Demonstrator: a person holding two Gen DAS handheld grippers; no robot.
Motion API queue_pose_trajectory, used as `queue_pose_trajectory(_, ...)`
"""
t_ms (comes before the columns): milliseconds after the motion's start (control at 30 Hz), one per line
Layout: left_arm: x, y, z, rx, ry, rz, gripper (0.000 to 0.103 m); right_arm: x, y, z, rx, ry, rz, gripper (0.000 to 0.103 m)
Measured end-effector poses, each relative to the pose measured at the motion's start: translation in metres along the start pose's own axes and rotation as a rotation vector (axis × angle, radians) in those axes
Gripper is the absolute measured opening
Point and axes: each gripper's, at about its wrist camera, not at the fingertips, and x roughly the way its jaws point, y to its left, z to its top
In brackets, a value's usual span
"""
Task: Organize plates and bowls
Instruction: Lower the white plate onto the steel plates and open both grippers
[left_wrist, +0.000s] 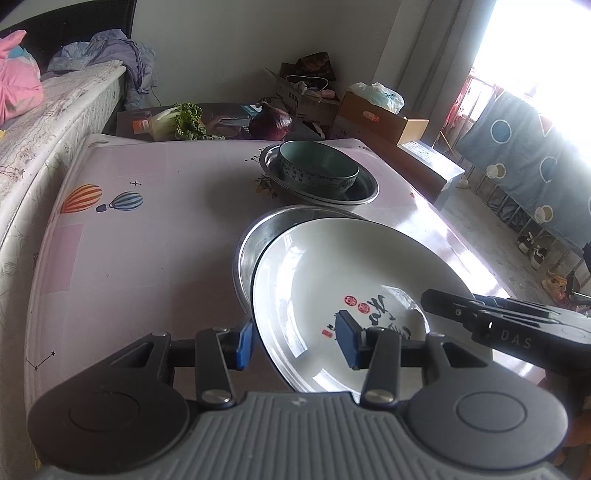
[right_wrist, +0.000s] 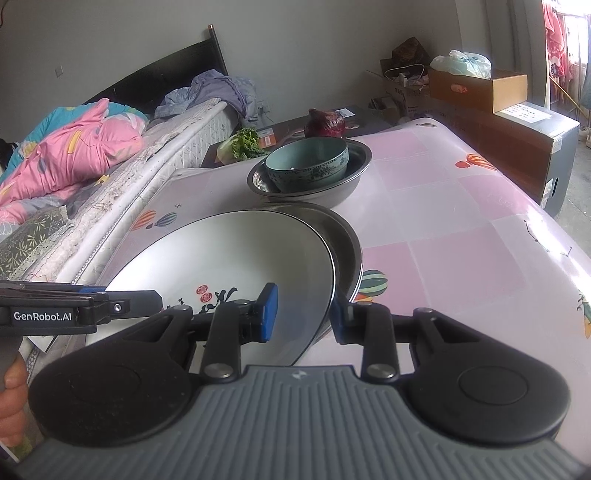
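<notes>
A white plate (left_wrist: 332, 280) with black calligraphy and red seals lies tilted in a steel plate (left_wrist: 258, 236) on the table. My left gripper (left_wrist: 295, 341) straddles the white plate's near left rim, one pad outside, one inside, jaws apart. My right gripper (right_wrist: 303, 314) straddles its near right rim (right_wrist: 258, 251) the same way, above the steel plate (right_wrist: 347, 240). A teal bowl (left_wrist: 317, 166) sits in a steel basin (left_wrist: 365, 192) farther back; both show in the right wrist view, bowl (right_wrist: 306, 162), basin (right_wrist: 351, 181).
The table has a pink patterned cloth (left_wrist: 147, 240). A bed (left_wrist: 44, 122) runs along its left side. Greens (left_wrist: 177, 122) and a purple cabbage (left_wrist: 269, 120) lie beyond the far edge. Cardboard boxes (right_wrist: 480, 88) stand at the back right.
</notes>
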Motion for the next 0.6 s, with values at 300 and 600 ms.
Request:
queue_pose_trajectory(300, 0.021, 0.009, 0.011, -0.023, 0.050, -0.002, 0.046, 0.024, -0.007, 0.013, 0.009, 0.041, -0.041, 0.029)
queue_pose_trajectory(600, 0.026, 0.018, 0.016, -0.049, 0.048, -0.021, 0.046, 0.027, 0.004, 0.025, -0.074, -0.001, -0.056, 0.028)
